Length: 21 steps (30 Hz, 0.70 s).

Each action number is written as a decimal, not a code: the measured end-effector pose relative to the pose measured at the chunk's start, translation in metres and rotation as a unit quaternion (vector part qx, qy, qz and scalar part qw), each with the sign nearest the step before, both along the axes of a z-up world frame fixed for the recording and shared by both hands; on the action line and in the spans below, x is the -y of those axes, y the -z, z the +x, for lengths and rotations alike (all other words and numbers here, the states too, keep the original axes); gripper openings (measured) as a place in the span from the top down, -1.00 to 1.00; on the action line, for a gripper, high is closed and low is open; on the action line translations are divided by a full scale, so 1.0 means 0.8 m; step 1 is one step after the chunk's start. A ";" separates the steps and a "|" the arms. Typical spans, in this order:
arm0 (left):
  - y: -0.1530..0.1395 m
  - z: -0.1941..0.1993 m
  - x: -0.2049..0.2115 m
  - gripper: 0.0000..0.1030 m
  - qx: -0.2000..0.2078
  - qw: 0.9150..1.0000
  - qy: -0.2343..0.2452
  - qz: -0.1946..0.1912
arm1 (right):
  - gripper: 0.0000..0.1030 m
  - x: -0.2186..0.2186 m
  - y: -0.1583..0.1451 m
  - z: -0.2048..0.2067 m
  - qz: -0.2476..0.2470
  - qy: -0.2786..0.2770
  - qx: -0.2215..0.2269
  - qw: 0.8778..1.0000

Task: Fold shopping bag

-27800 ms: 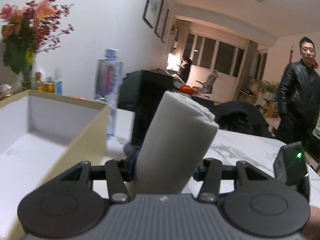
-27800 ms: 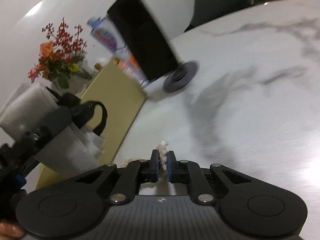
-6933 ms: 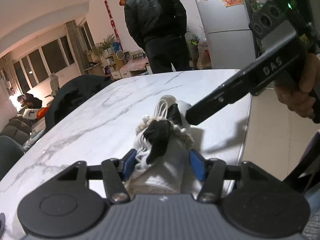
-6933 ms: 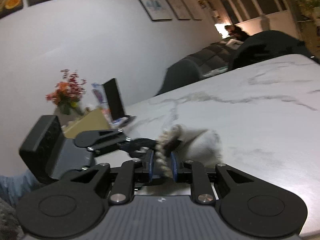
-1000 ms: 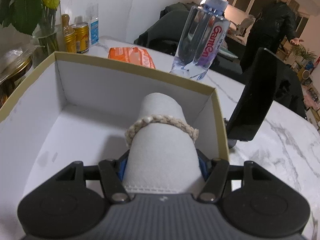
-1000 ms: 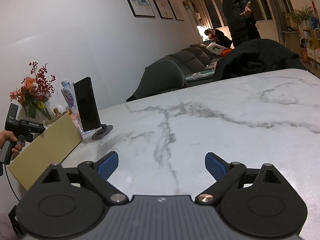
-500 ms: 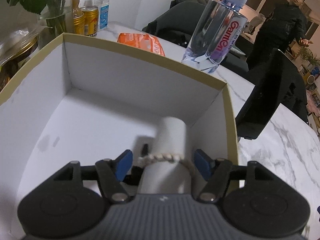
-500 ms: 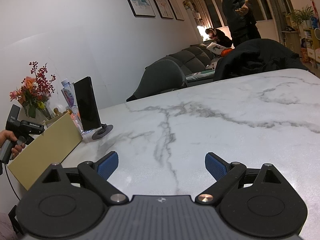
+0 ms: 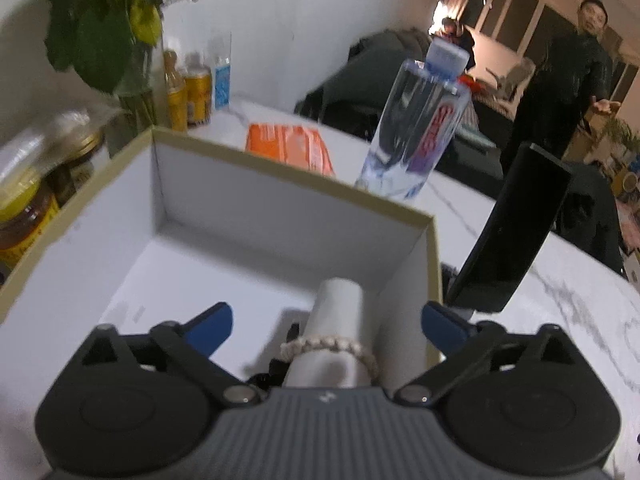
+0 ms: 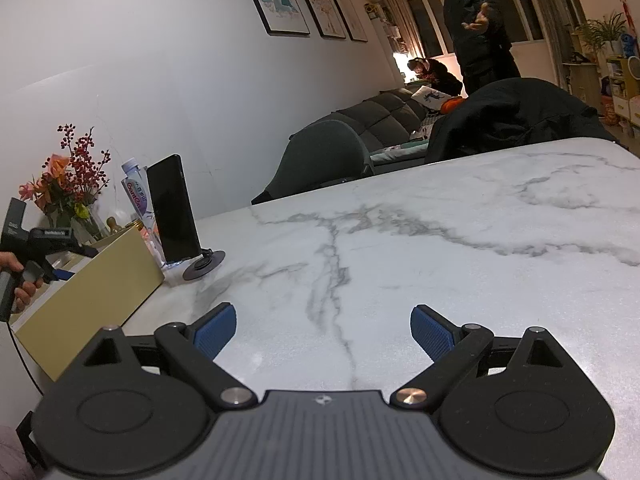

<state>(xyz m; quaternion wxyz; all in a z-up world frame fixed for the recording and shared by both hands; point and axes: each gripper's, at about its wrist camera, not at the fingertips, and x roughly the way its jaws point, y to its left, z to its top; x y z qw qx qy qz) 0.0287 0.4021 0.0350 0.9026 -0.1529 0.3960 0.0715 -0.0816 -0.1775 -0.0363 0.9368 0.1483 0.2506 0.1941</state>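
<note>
the soft white bag (image 9: 338, 340), rolled into a cylinder and ringed by a braided cord (image 9: 332, 350), is lying in the card box (image 9: 224, 208). the left gripper (image 9: 326, 326) is gaping wide above it, gripping nothing. the right gripper (image 10: 322, 330) is hovering wide and empty over the veined marble table (image 10: 440, 248).

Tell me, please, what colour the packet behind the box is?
Orange, seen best in the left wrist view: the packet lies beyond the box.

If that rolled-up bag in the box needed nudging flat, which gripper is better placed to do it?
Probably the left gripper: it hangs open right over the rolled bag inside the box. The right gripper is open too, but over bare marble table, well away from the box.
</note>
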 end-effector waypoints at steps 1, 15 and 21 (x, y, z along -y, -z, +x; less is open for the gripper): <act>-0.004 -0.003 0.002 -0.99 0.005 1.000 -0.002 0.002 | -0.84 0.000 0.000 0.000 0.000 0.000 0.000 1.000; -0.054 -0.038 0.064 -1.00 0.062 0.996 0.014 0.059 | -0.94 0.004 -0.007 -0.006 0.001 0.008 0.009 1.000; -0.059 -0.048 0.103 -1.00 0.073 0.991 0.014 0.113 | -1.00 0.007 -0.013 -0.009 0.004 0.012 0.014 1.000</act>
